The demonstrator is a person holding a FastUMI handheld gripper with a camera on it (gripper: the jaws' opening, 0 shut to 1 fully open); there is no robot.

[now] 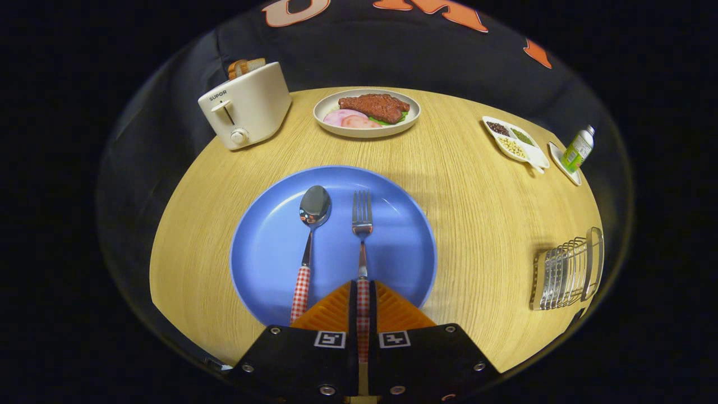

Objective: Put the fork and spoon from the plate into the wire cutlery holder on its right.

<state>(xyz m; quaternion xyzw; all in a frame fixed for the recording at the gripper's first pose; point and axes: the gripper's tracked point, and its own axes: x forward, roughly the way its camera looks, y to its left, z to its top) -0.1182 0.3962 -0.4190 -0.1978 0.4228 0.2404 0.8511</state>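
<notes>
A blue plate lies on the round wooden table just ahead of the fingers. On it lie a spoon and a fork, side by side, both with red-and-white checked handles pointing back at me. My gripper is shut on the fork's handle, which runs between the two fingers. The spoon lies free, just left of the fingers. The wire cutlery holder stands to the right of the plate, near the table's edge.
A cream toaster with bread in it stands at the far left. A plate of meat sits beyond the blue plate. A divided condiment dish and a small green bottle are at the far right.
</notes>
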